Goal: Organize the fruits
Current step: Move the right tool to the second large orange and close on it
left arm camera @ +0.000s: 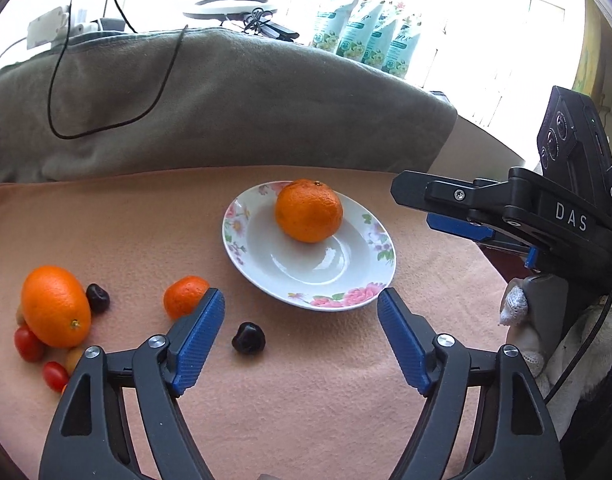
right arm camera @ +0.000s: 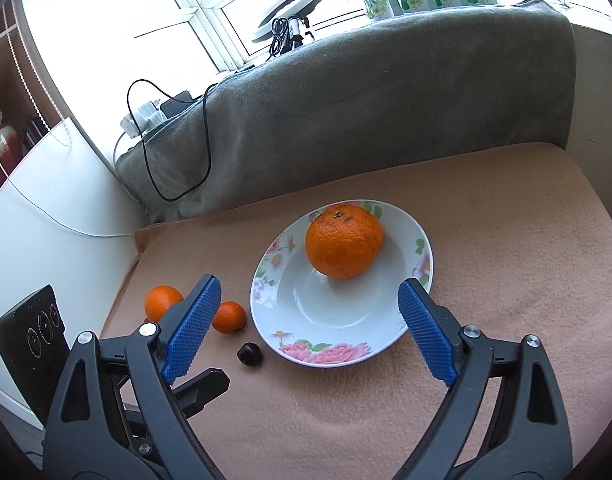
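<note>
A white floral plate [left arm camera: 370,280] [right arm camera: 266,312] sits on the pink cloth with one big tangerine [left arm camera: 309,211] [right arm camera: 343,241] on its far side. Left of the plate lie a large orange [left arm camera: 55,306] [right arm camera: 162,300], a small tangerine [left arm camera: 183,294] [right arm camera: 228,316], two dark cherries [left arm camera: 248,338] [left arm camera: 97,298] [right arm camera: 249,354] and red cherry tomatoes [left arm camera: 28,344]. My left gripper [left arm camera: 301,308] is open and empty, just short of the plate's near rim. My right gripper [right arm camera: 309,294] is open over the plate's near half, nothing between its blue pads [right arm camera: 422,328].
A grey blanket-covered back [left arm camera: 226,100] [right arm camera: 366,100] rises behind the cloth, with a black cable [left arm camera: 106,120] draped on it. Green floral pouches [left arm camera: 366,32] and a ring lamp [left arm camera: 230,6] stand by the window. The right gripper's body [left arm camera: 546,216] shows at right, held by a gloved hand [left arm camera: 546,344].
</note>
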The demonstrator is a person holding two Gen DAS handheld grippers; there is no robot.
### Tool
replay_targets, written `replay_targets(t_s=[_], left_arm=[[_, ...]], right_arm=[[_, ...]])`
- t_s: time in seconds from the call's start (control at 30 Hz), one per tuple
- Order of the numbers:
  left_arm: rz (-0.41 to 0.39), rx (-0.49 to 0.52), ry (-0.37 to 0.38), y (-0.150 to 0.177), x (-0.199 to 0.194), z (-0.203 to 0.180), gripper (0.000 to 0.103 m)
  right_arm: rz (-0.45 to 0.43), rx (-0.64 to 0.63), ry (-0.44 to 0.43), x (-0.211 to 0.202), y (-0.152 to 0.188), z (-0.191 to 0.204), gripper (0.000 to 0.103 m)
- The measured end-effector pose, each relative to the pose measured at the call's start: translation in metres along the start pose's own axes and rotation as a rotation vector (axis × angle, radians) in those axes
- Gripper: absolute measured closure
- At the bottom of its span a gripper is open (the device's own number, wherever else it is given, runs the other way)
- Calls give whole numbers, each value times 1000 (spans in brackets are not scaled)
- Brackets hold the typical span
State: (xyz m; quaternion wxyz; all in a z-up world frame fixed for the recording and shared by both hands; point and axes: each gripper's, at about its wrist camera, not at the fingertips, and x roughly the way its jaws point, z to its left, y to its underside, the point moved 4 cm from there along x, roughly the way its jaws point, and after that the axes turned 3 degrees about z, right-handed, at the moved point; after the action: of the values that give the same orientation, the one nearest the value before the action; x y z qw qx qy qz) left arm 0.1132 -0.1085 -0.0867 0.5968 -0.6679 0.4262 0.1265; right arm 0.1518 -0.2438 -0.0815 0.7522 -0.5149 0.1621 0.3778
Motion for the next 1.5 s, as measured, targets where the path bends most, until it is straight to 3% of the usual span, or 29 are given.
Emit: replay_targets(t_s=[0.47,0.97,1.5], left_arm=[[-23,-58,-92,13,-28,43,24],[-57,-201,-233,33,-62,128,24],[-57,-265,-238,39,-59,167,24]], right_arm=[[53,-14,-68,13,3,17,10],[170,-112,-190,59,-1,74,10],[341,-178,-316,129,-1,133,10]])
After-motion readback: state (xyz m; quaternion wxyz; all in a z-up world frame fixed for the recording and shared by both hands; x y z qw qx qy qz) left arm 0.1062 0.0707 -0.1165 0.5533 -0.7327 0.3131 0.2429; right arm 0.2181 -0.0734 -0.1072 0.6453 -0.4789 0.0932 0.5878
